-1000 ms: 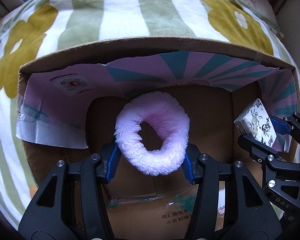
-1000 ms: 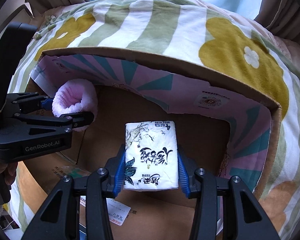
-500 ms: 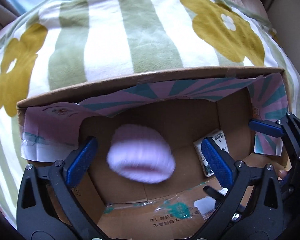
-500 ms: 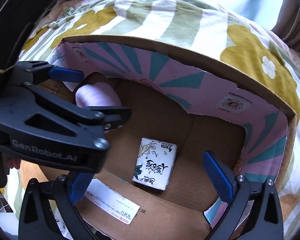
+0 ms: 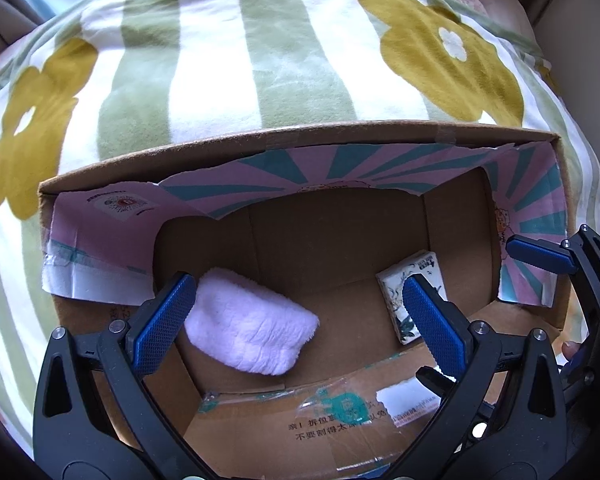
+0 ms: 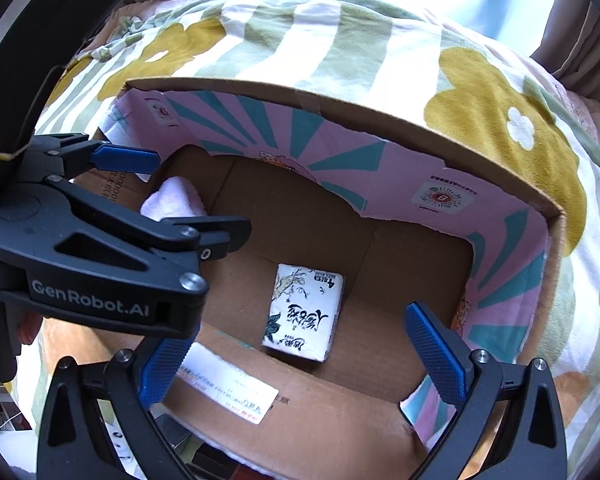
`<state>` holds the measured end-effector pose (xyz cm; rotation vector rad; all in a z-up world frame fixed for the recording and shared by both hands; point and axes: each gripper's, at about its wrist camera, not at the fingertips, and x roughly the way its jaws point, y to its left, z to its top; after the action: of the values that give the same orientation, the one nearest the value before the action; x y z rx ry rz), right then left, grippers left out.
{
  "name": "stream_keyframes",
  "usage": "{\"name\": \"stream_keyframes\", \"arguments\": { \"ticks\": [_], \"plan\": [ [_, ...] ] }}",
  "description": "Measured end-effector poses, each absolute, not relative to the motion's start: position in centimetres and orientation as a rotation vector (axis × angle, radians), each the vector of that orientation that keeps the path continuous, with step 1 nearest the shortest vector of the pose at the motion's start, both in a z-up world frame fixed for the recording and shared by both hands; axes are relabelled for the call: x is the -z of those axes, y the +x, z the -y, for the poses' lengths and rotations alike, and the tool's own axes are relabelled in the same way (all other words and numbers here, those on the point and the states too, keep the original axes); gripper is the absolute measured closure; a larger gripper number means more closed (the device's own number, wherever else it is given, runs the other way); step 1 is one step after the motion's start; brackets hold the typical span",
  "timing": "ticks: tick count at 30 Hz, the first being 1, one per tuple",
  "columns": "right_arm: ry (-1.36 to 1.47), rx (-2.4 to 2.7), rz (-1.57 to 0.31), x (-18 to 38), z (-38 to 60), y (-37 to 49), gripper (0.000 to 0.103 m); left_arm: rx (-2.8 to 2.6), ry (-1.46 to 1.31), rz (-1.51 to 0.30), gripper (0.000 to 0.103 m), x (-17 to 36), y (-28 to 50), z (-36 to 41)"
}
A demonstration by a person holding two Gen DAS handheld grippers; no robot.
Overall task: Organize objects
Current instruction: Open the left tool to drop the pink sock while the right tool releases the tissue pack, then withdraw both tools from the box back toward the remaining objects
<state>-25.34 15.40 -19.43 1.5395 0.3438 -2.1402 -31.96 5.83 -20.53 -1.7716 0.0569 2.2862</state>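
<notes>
Now both empty, left tool (image 5: pixel 300 316) spread wide, right tool (image 6: pixel 300 344) likewise, fluffy pink band (image 5: pixel 250 334) and tissue pack (image 6: pixel 304 316) seemingly on box (image 5: pixel 320 148) floor.

Pink plush ring (image 5: pixel 248 336) — tissue pack (image 6: pixel 304 316) — boxed

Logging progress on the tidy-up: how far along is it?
Done: the fluffy pink band and the tissue pack both lie on the floor of the cardboard box. In hand: nothing; the left hand-held gripper and right hand-held gripper are open. Anything left lies outside these views.
</notes>
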Motion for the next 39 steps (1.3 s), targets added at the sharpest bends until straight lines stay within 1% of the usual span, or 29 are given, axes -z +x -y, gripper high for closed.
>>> {"name": "stream_keyframes", "arguments": {
  "ticks": [8,15,22,29,35,39],
  "plan": [
    [1.524,2.165,-0.339,15.9,-15.9,-24.5,0.001,-2.318,-1.716,-0.033,0.000,16.4,-30.5,-5.7],
    [1.518,2.250,-0.284,10.3,-16.0,-22.4,0.001,-2.402,-1.642,0.034,0.000,10.3,-27.9,-4.5],
    [1.524,2.350,-0.268,4.9,-16.8,-19.0,0.001,-2.500,-1.576,0.031,0.000,4.4,-23.0,-2.6],
    [1.484,2.430,-0.246,1.6,-17.8,-14.5,0.001,-2.621,-1.477,0.033,0.000,-0.7,-16.6,-0.4],
    [1.493,2.485,-0.166,-0.2,-19.3,-10.3,0.001,-2.688,-1.454,0.031,0.000,-2.4,-11.3,0.9],
    [1.491,2.529,-0.117,-0.9,-20.2,-7.7,0.001,-2.712,-1.459,0.095,0.000,-2.4,-7.8,1.9]
  ]
}}
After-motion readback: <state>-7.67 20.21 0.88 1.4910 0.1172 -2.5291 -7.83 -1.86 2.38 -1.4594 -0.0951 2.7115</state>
